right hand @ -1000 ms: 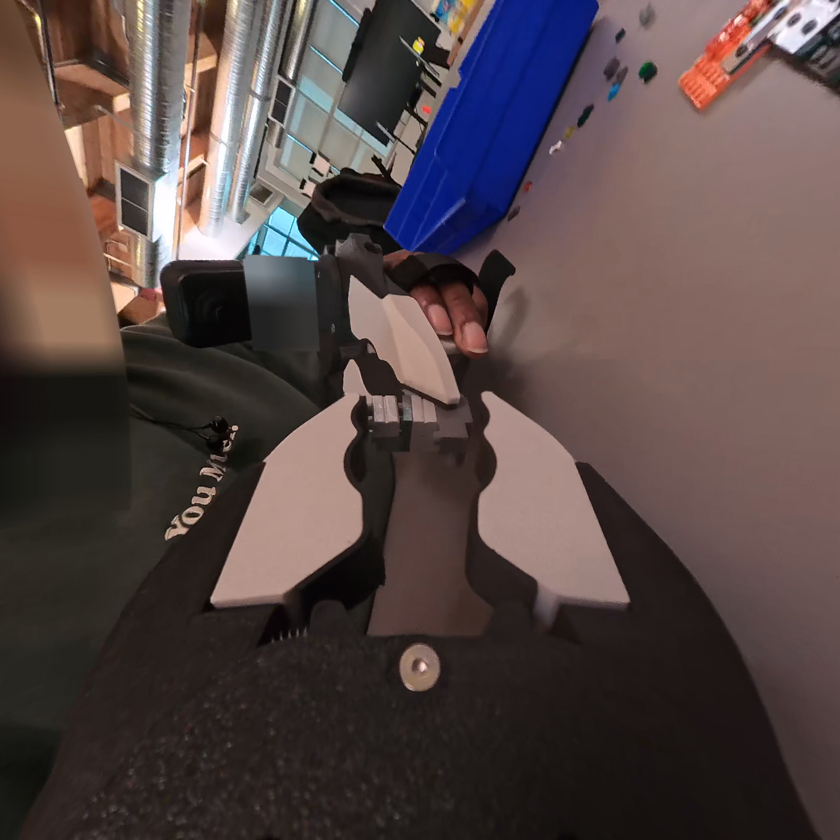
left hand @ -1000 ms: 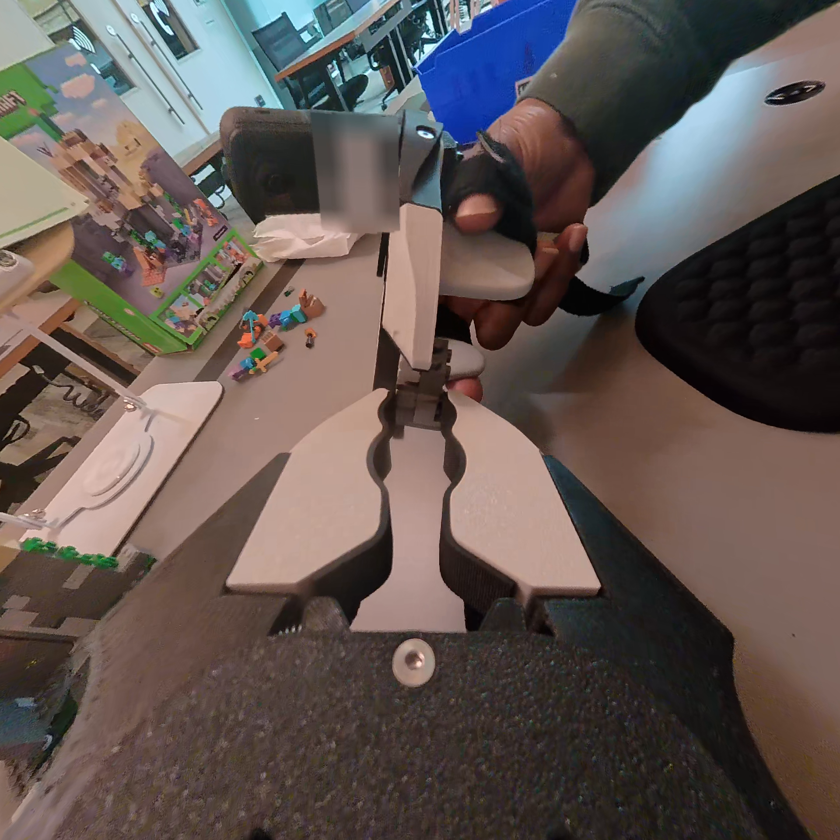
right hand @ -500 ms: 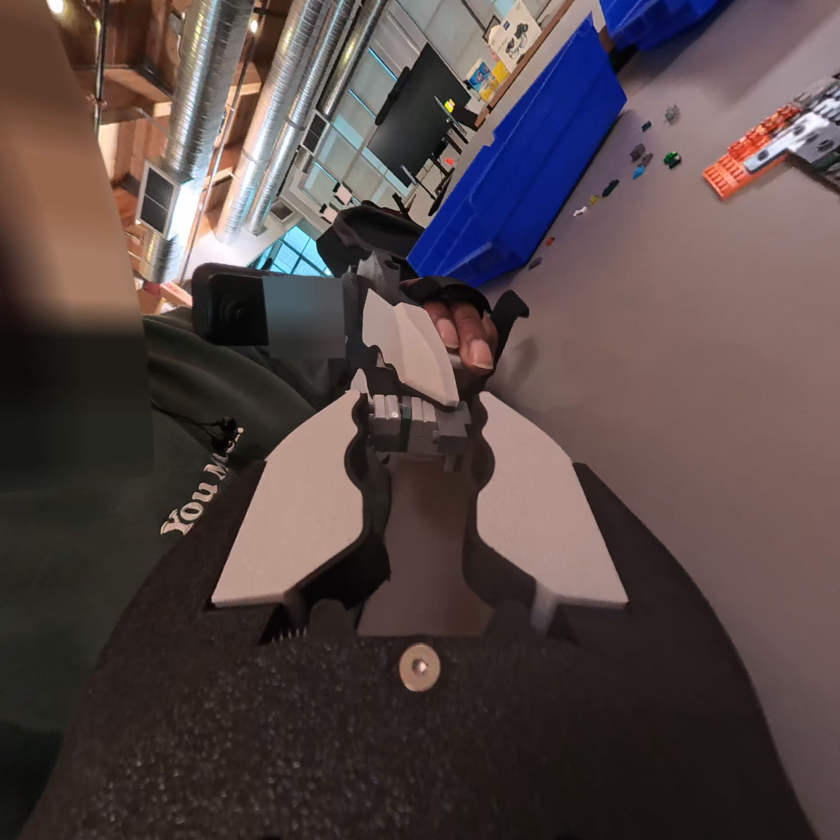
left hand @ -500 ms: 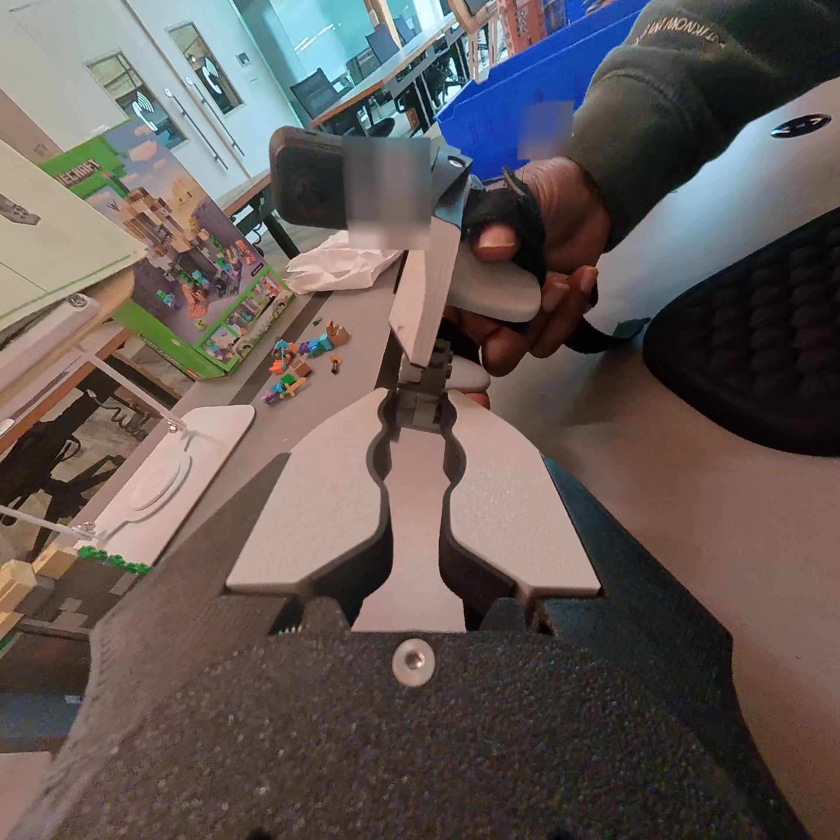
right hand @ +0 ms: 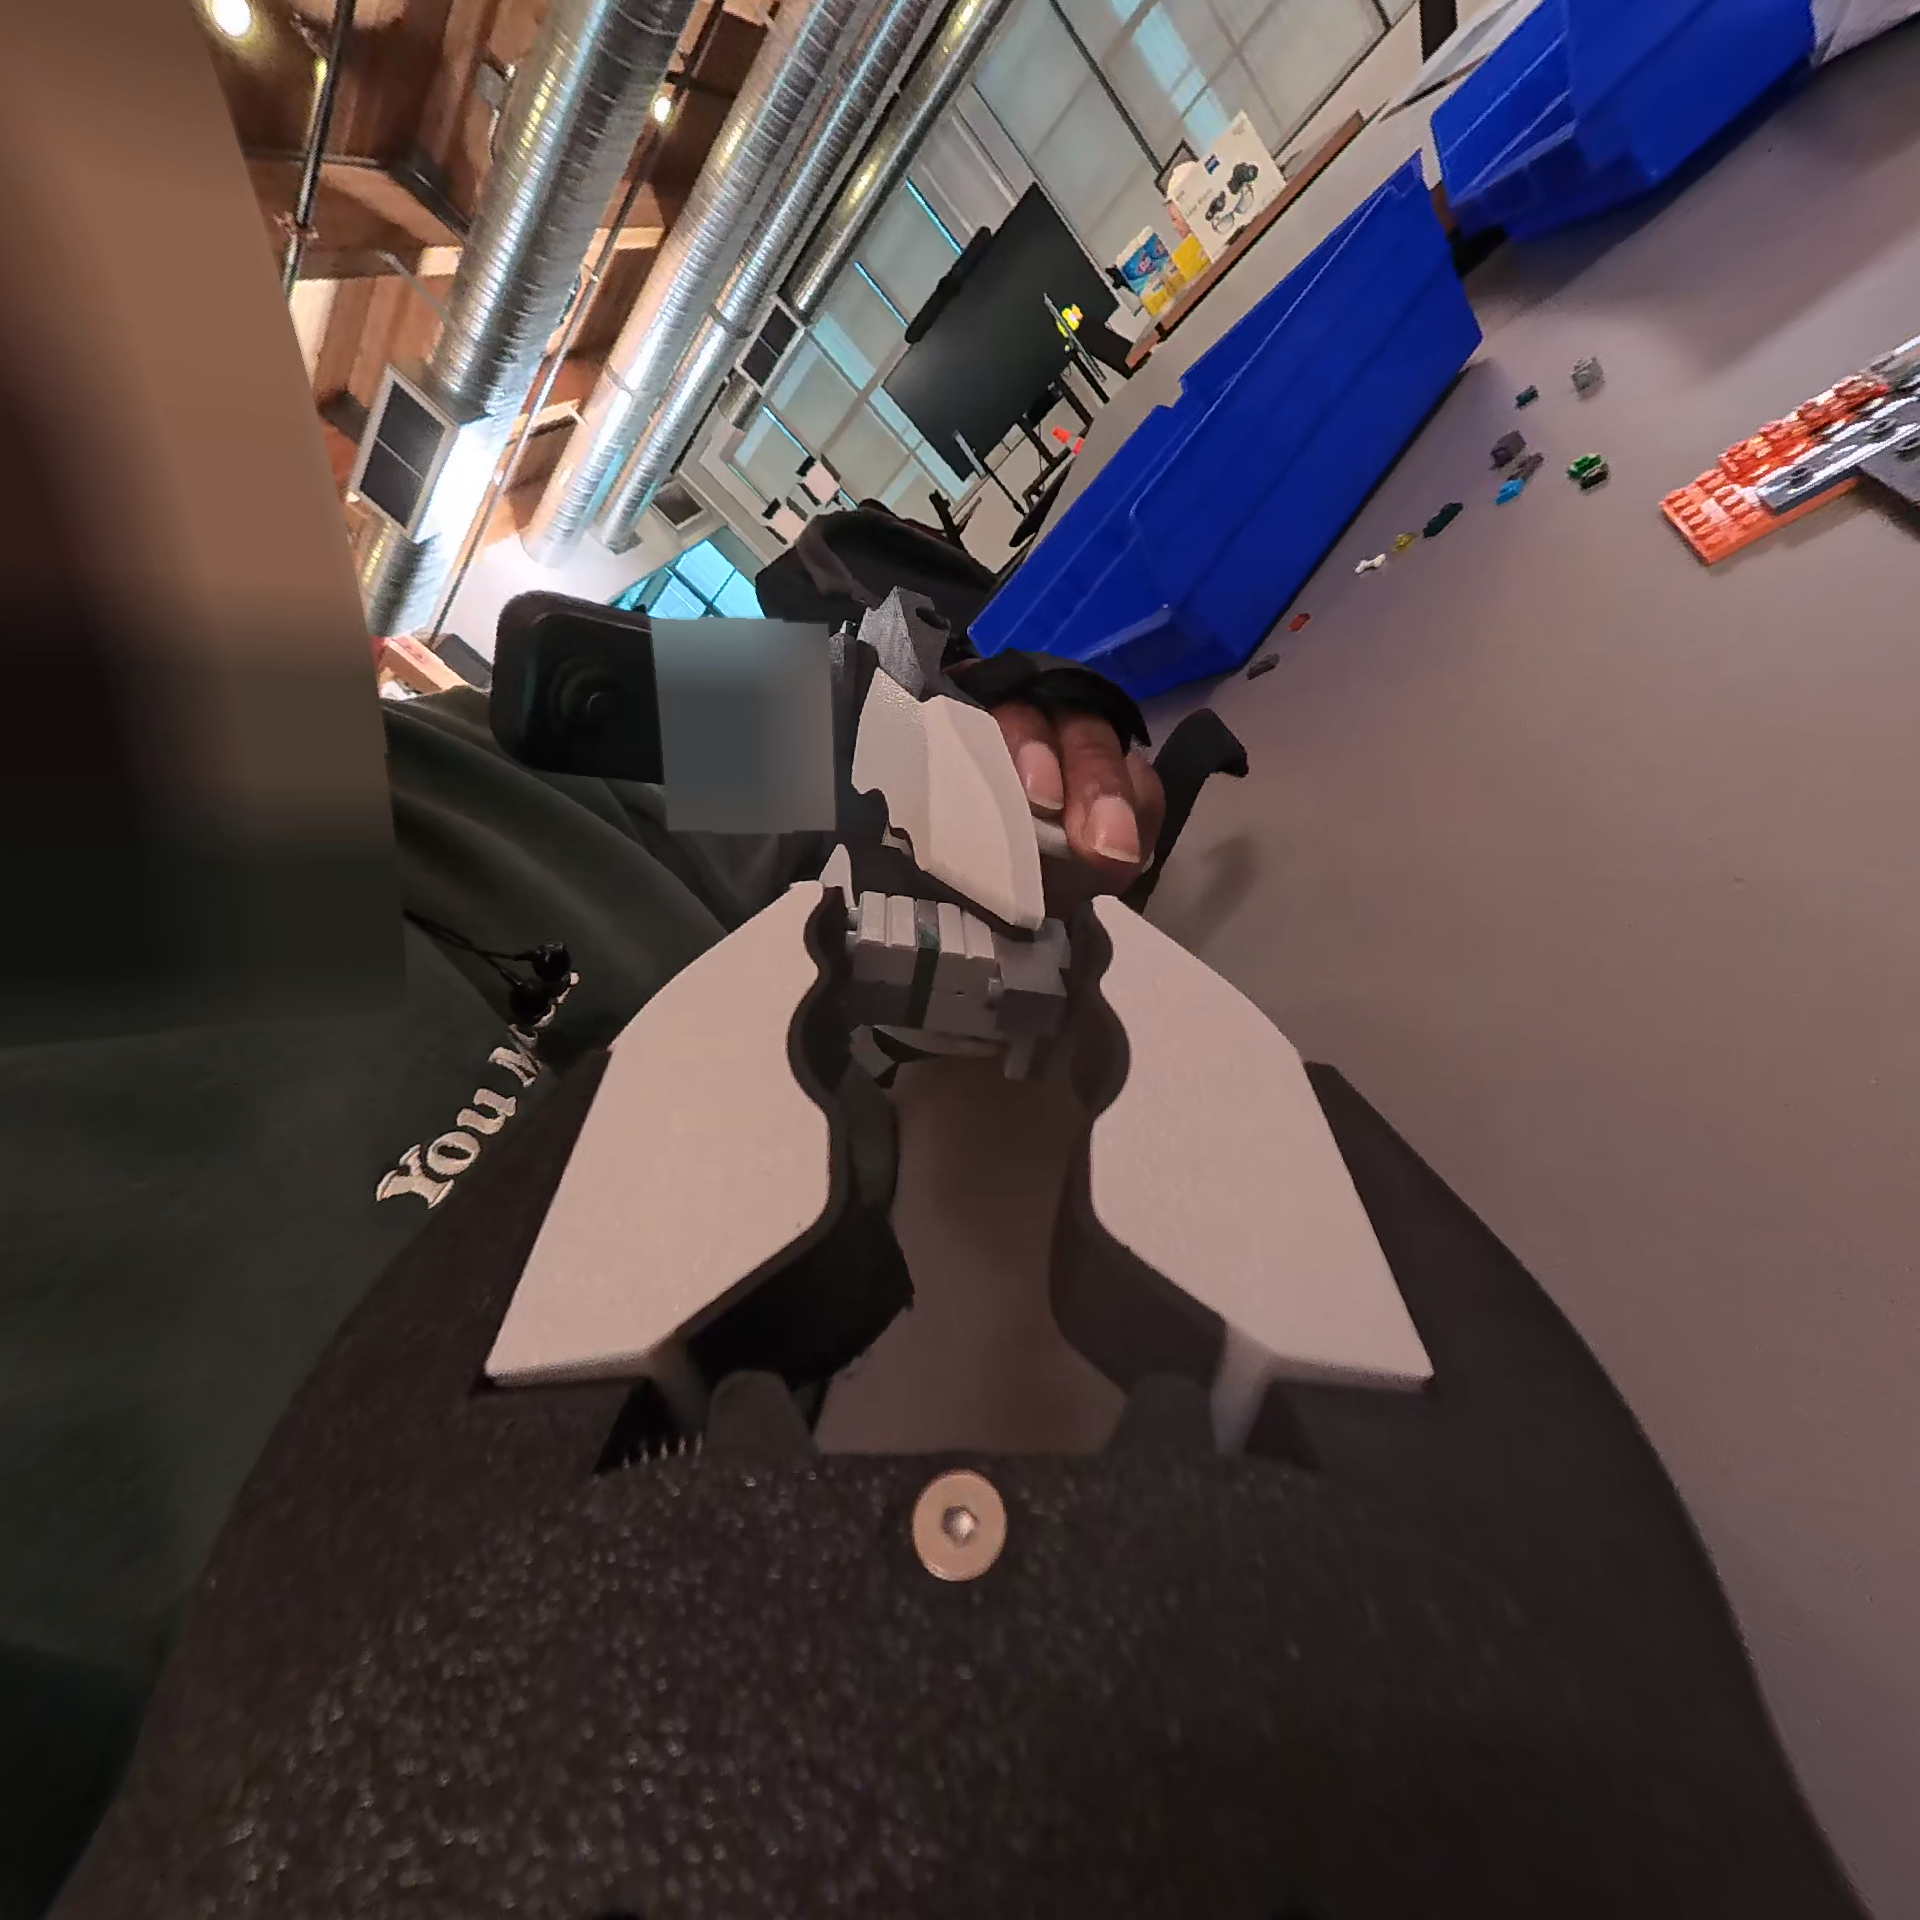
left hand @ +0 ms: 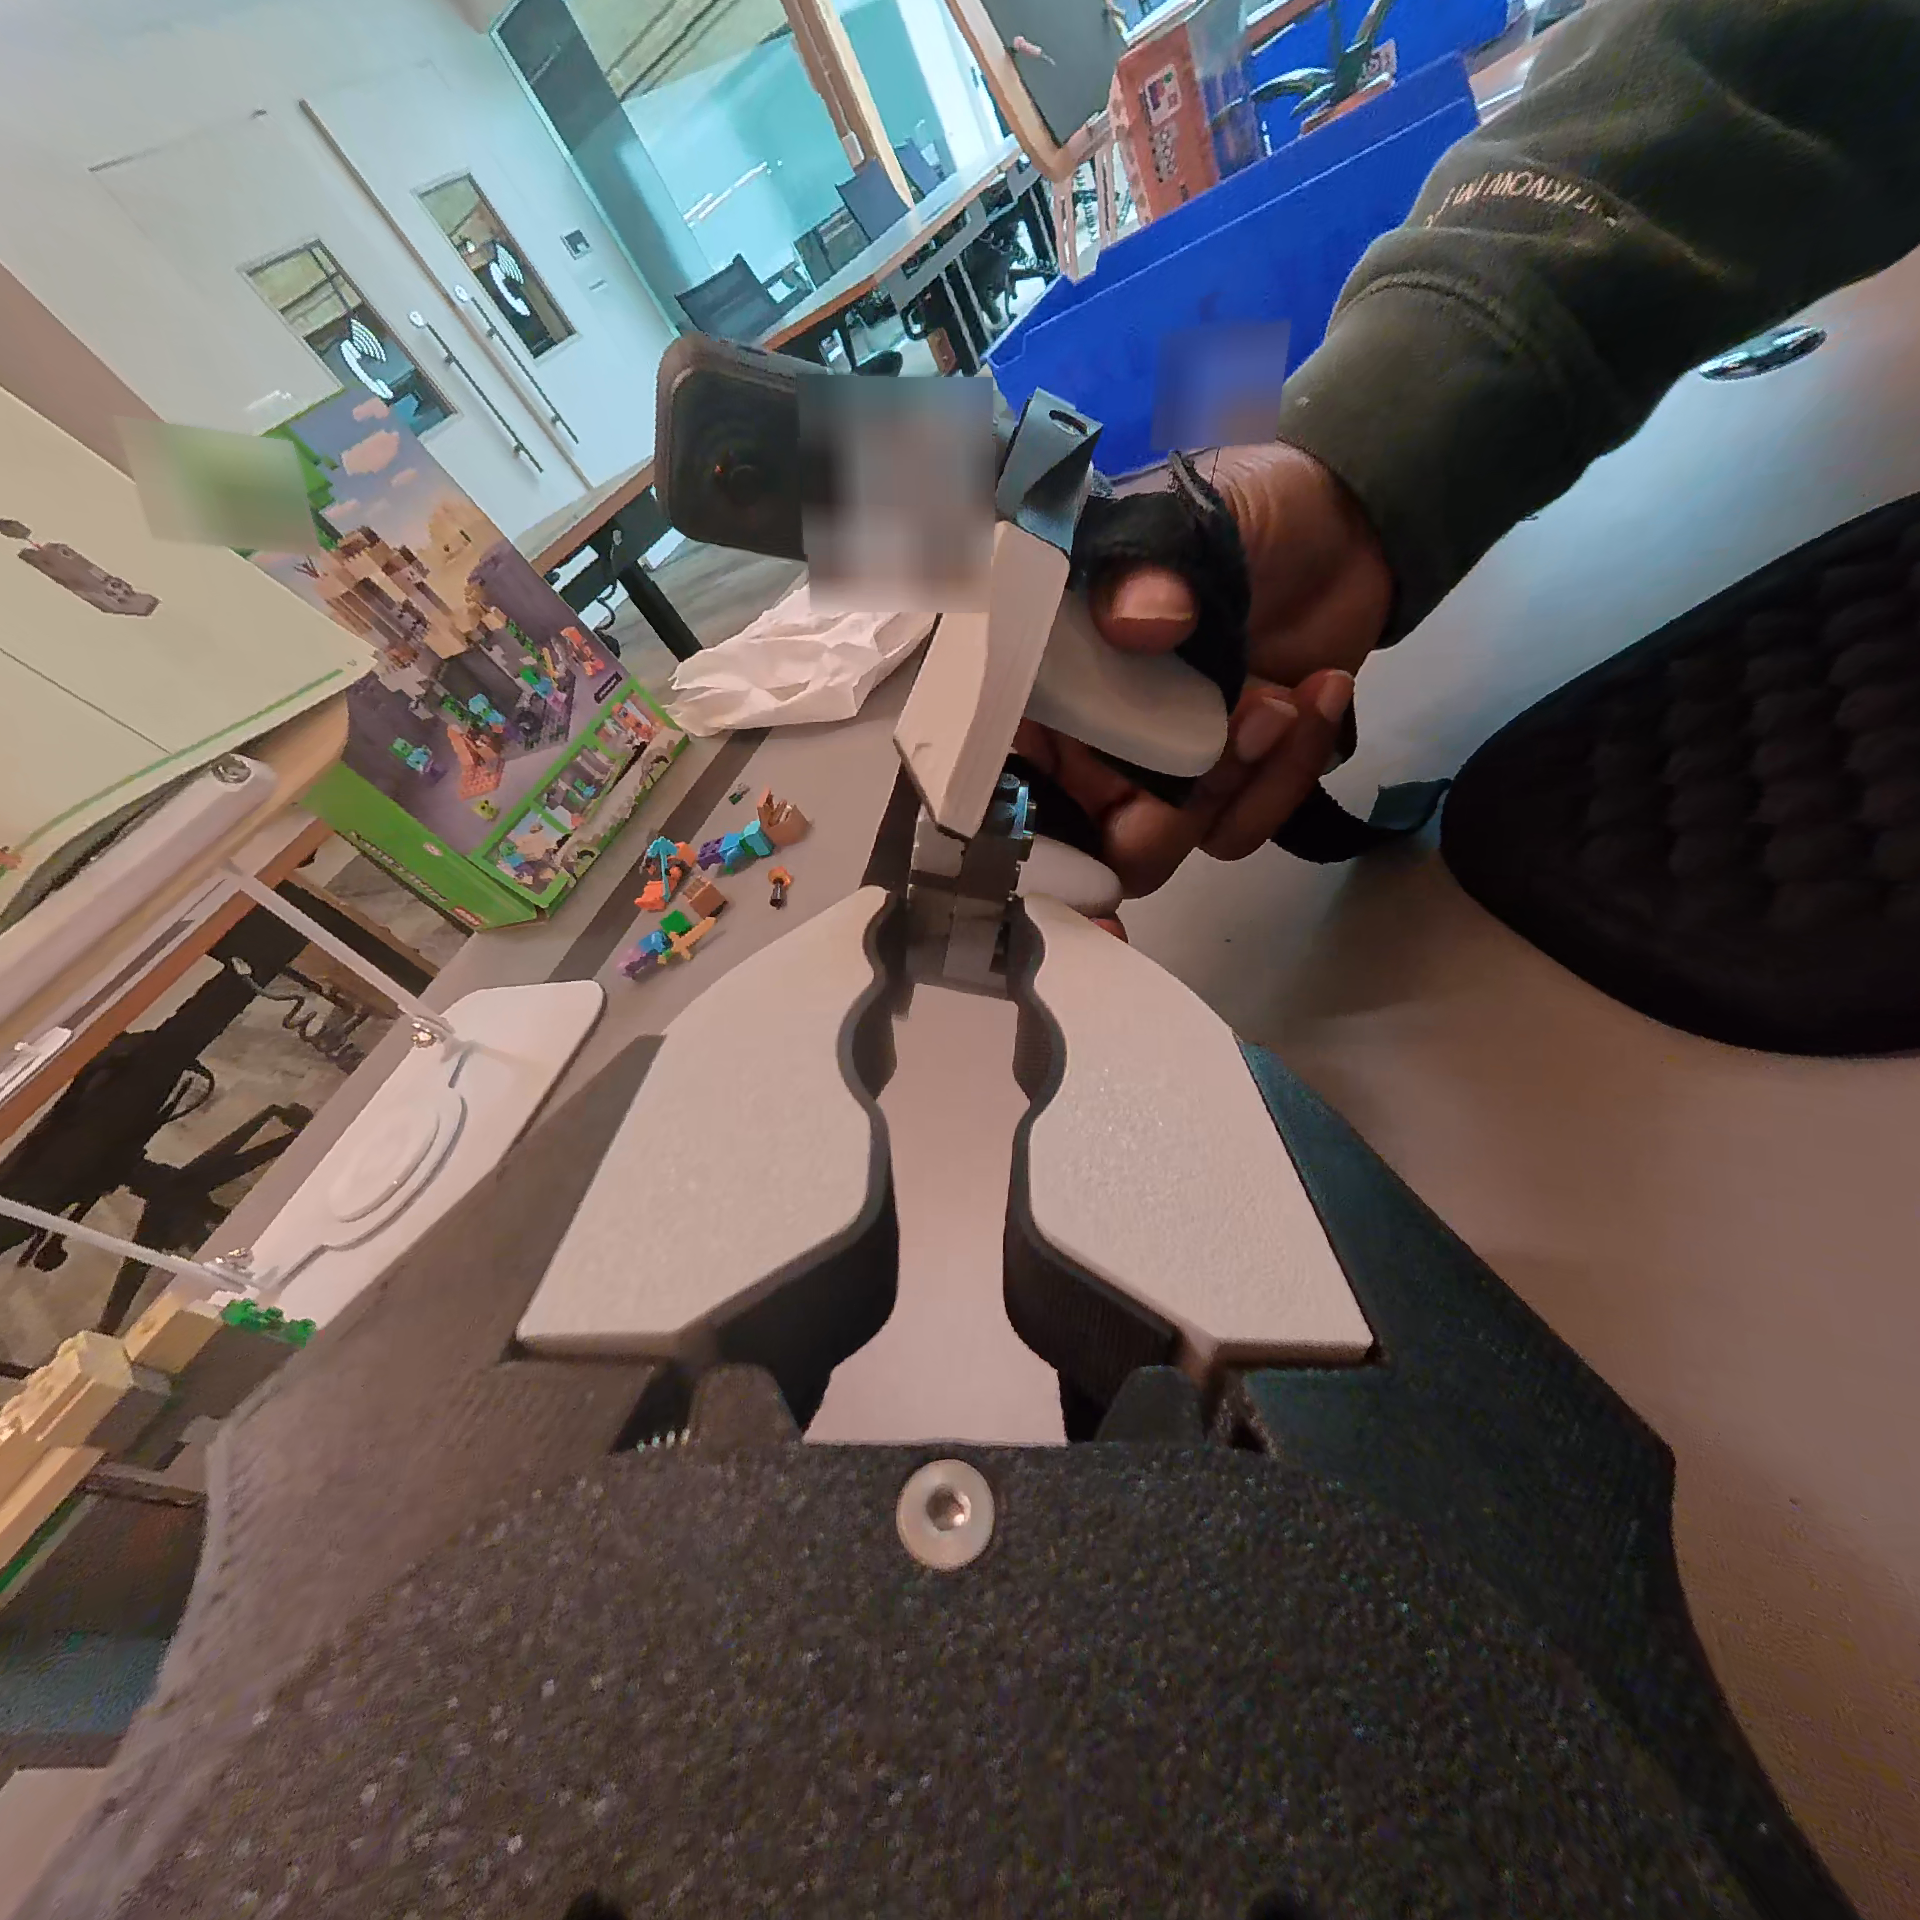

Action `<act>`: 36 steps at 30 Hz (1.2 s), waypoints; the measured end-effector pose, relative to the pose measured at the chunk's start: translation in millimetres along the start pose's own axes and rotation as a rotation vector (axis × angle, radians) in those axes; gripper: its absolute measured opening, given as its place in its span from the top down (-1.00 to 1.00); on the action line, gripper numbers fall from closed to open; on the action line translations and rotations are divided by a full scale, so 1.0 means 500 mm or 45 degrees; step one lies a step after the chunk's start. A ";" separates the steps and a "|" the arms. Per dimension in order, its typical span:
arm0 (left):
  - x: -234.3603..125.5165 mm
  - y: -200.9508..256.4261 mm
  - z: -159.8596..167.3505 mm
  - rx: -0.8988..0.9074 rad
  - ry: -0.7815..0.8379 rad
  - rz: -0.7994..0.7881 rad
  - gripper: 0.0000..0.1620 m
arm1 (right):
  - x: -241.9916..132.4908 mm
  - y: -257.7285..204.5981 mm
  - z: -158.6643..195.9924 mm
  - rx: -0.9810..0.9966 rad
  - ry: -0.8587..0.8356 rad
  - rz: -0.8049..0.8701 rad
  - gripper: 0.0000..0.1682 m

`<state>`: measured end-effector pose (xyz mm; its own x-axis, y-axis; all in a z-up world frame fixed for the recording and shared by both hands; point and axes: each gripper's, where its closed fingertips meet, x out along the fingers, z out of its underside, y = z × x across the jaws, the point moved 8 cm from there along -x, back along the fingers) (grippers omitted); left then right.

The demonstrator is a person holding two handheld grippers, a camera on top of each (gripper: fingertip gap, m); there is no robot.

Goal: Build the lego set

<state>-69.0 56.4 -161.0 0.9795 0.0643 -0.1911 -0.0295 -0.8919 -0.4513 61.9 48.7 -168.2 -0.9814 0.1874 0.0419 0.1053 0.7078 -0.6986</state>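
Observation:
A small grey lego assembly (left hand: 977, 873) is held in the air between both grippers, above the grey table (left hand: 1507, 1195). My left gripper (left hand: 961, 925) is shut on its near end. My right gripper comes in from above, and one of its white fingers (left hand: 971, 675) clamps the far end. In the right wrist view my right gripper (right hand: 961, 925) is shut on the same assembly (right hand: 935, 982), a stack of light and dark grey bricks. A white finger (right hand: 977, 821) of the left gripper presses on it from above. A person's hands hold both tools.
A lego set box (left hand: 488, 727), loose coloured pieces (left hand: 707, 873) and a crumpled white bag (left hand: 800, 665) lie at the left. A black textured mat (left hand: 1714, 810) is at the right. Blue bins (right hand: 1247, 499), an orange and grey plate build (right hand: 1787, 468) and small loose pieces (right hand: 1507, 488) lie beyond. My left and right fingertips are right by each other.
Both grippers have stayed shut on the grey assembly. They have tilted and lifted together, so more of the room and the far table shows in both views.

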 end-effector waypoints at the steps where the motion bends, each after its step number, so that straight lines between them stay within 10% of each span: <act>1: -0.001 -0.001 -0.001 0.005 0.011 -0.002 0.77 | 0.000 -0.003 -0.001 -0.007 0.002 0.002 0.50; 12: -0.009 -0.008 -0.011 0.026 0.041 -0.031 0.77 | -0.008 -0.006 -0.003 0.088 0.042 -0.009 0.25; 36: -0.006 -0.006 -0.002 0.001 0.040 -0.023 0.76 | 0.012 -0.012 0.008 0.071 0.131 0.022 0.50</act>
<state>-71.9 58.5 -158.4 0.9856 0.0660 -0.1557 -0.0122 -0.8904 -0.4551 54.7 42.7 -166.7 -0.9575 0.2704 0.1005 0.1104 0.6652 -0.7385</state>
